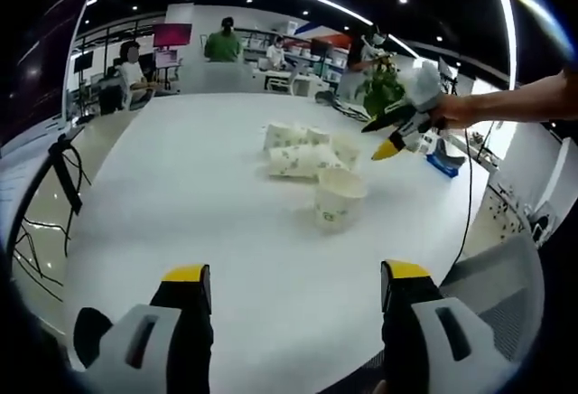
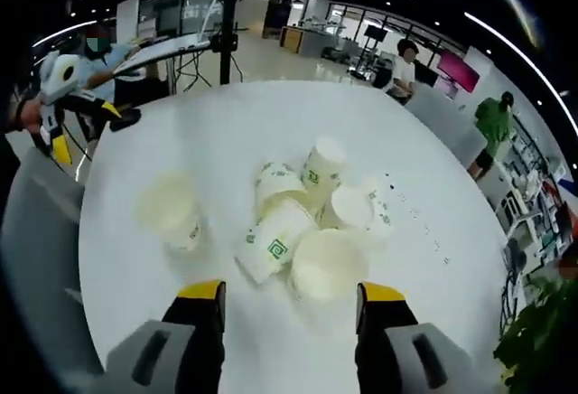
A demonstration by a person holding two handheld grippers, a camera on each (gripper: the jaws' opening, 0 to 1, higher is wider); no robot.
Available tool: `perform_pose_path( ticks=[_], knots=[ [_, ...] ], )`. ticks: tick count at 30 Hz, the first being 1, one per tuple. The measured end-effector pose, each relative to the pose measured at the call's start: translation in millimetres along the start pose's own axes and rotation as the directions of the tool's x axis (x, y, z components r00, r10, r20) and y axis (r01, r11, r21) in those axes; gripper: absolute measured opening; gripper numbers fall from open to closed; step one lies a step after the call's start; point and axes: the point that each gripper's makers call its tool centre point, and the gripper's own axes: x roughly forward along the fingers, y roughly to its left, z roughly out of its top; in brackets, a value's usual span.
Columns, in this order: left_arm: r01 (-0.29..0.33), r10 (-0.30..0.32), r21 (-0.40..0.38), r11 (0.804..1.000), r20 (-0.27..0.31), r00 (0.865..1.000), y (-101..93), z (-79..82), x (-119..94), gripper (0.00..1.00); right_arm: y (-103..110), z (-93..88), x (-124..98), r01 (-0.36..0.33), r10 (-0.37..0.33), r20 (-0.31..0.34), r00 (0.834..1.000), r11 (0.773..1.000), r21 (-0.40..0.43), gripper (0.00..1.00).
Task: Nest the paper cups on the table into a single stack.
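Note:
Several white paper cups with green print lie tumbled in a cluster (image 1: pixel 302 150) on the round white table (image 1: pixel 181 195); one cup (image 1: pixel 340 198) stands upright nearer me. My left gripper (image 1: pixel 295 276) hangs open and empty over the near table edge. My right gripper (image 1: pixel 381 136), held by a hand, hovers just right of the cluster. In the right gripper view, the right gripper (image 2: pixel 291 293) is open just above a cup (image 2: pixel 327 263) whose mouth faces it. The cluster (image 2: pixel 307 204) lies beyond on the table (image 2: pixel 271 123). A lone cup (image 2: pixel 172 209) stands left. The left gripper (image 2: pixel 90 132) is at far left.
A grey chair (image 1: pixel 497 267) stands at the table's right edge, another chair (image 2: pixel 36 231) at the left in the right gripper view. A green plant (image 1: pixel 384 87) and a blue object (image 1: pixel 444 164) sit past the cups. People and desks fill the background.

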Motion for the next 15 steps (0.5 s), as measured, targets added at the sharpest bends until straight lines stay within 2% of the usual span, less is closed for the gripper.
perform_pose_path(
  ticks=[7,9,13,15],
  knots=[
    [-0.007,0.007,0.009,1.0,0.007,1.0,2.7,4.6,-2.4,0.76,5.1,-10.4,17.4,-0.066,0.06,-0.072,0.996,0.995,-0.074,0.52],
    [-0.008,0.008,0.011,1.0,0.007,1.0,2.7,5.1,-3.4,0.76,8.9,-14.6,20.0,-0.079,0.067,-0.111,0.992,0.991,-0.108,0.51],
    [-0.009,0.009,0.013,1.0,0.005,1.0,2.9,4.3,-4.6,0.76,15.1,-17.2,23.6,-0.093,0.071,-0.149,0.986,0.985,-0.146,0.45],
    [-0.011,0.011,0.013,1.0,0.001,1.0,4.9,2.4,-3.9,0.76,15.8,-22.8,27.0,-0.118,0.078,-0.198,0.977,0.972,-0.204,0.4]
  ],
)
